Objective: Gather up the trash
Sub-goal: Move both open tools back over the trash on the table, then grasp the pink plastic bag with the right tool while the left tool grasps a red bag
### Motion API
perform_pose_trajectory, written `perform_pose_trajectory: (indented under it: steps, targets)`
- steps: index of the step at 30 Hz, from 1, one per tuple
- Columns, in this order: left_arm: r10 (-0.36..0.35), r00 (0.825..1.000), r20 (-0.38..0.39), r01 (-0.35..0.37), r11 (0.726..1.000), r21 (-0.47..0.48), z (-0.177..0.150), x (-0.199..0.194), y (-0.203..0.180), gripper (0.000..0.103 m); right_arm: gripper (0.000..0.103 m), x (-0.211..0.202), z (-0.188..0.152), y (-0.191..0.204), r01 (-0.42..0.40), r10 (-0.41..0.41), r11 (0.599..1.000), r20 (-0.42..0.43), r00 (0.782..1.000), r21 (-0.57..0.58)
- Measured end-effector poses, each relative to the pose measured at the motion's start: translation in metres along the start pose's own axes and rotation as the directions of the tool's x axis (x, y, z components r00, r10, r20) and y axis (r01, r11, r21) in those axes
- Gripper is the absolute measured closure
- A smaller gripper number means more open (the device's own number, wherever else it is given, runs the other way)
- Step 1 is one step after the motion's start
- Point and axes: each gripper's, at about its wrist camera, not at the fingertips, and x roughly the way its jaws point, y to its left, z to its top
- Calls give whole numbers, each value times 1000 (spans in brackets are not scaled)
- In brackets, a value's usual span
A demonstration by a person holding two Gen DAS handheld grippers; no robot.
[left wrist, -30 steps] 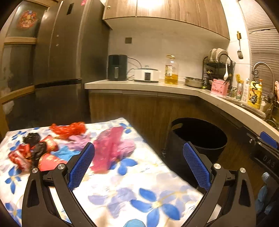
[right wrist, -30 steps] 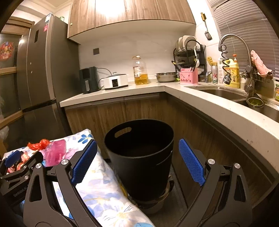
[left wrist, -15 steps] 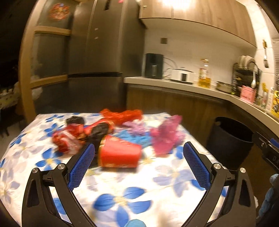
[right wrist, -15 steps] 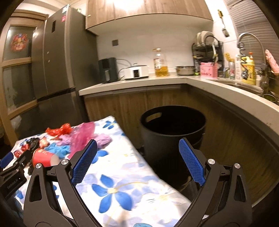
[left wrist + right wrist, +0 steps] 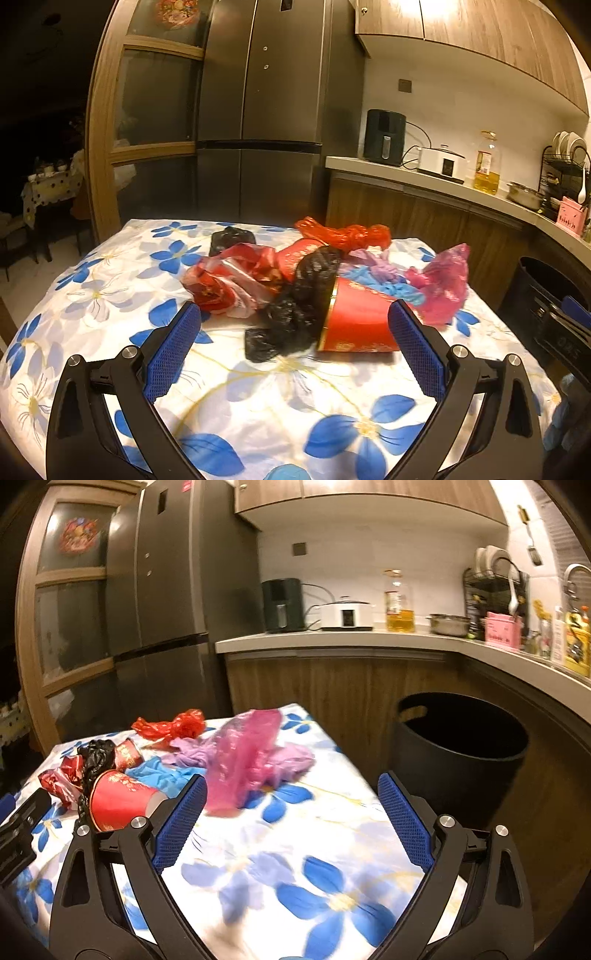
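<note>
Trash lies heaped on the flowered table (image 5: 258, 410): a red cup (image 5: 356, 319) on its side, touching a black bag (image 5: 306, 295), with a pink bag (image 5: 243, 760) nearer the table's edge. Left claw (image 5: 294, 349) spread, empty, above the cloth facing the cup. Right claw (image 5: 290, 821) spread, empty. Black bin (image 5: 458, 753) stands just beside the table.

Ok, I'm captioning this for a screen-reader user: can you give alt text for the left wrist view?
The open left gripper points at a heap of trash on a table with a blue-flowered cloth: a red paper cup on its side, a crumpled black bag, plus red and pink bags. A refrigerator stands behind, a black bin at right.
</note>
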Motion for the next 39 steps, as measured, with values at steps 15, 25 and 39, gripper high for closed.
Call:
perform_pose_trajectory:
  steps: [15,25,39]
  targets:
    - [124,992,-28,-126,988,-86,26,46,61,6,58,97,6,44,-52,47,998,-121,991,-32]
    - [105,989,-101,-118,985,-129,34,79,80,6,101,99,-1,51,-77,69,995,-127,990,-58]
    - [39,975,-217,-76,984,-162,24,102,89,45,101,51,5,45,-82,81,995,-29,996,-49]
